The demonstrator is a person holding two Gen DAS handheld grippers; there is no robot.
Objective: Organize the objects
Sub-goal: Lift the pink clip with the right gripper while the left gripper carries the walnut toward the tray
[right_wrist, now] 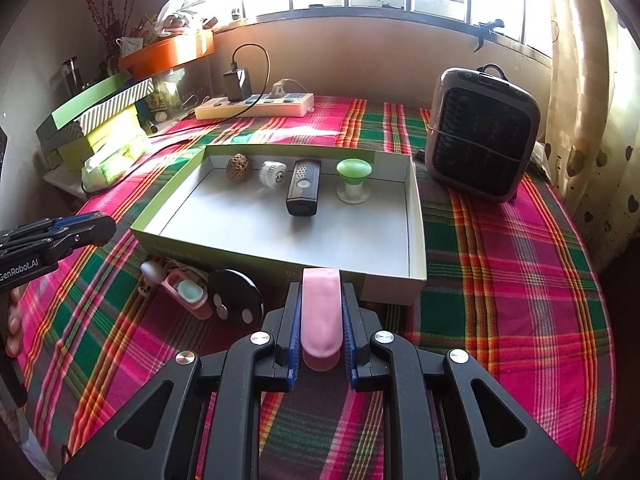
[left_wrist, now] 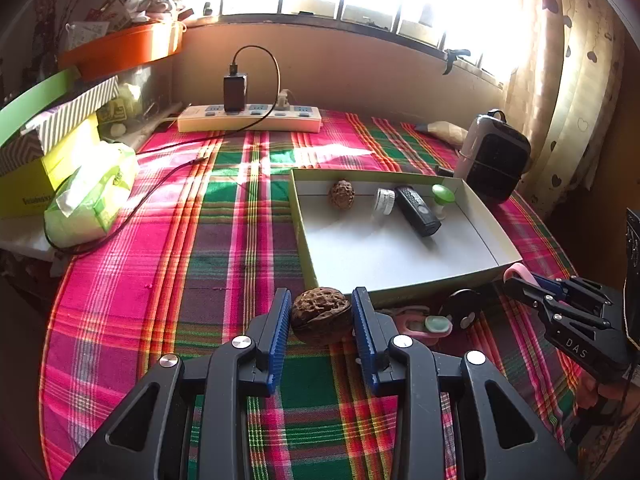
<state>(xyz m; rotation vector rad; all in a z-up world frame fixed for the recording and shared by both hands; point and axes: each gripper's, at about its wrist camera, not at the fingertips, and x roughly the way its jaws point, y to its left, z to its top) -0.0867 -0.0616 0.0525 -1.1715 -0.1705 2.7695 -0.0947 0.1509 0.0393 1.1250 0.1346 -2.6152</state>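
A brown walnut [left_wrist: 322, 316] sits between the blue pads of my left gripper [left_wrist: 322, 300], which is shut on it just above the plaid cloth, in front of the box's near wall. My right gripper [right_wrist: 321, 292] is shut on a smooth pink piece [right_wrist: 322, 316] that stands upright between its pads. The open green-and-white box [right_wrist: 416, 216] holds a second walnut [right_wrist: 239, 167], a small white jar [right_wrist: 273, 173], a black remote-like device [right_wrist: 303, 188] and a green-topped knob [right_wrist: 353, 179]. On the cloth before the box lie a black disc [right_wrist: 234, 298] and a pink case [right_wrist: 188, 294].
A white power strip [left_wrist: 248, 119] with a black charger and trailing cable lies at the back. A dark fan heater [right_wrist: 482, 132] stands at the back right. A tissue pack [left_wrist: 92, 196] and stacked boxes [left_wrist: 44, 148] crowd the left edge. A hand shows at the left of the right wrist view.
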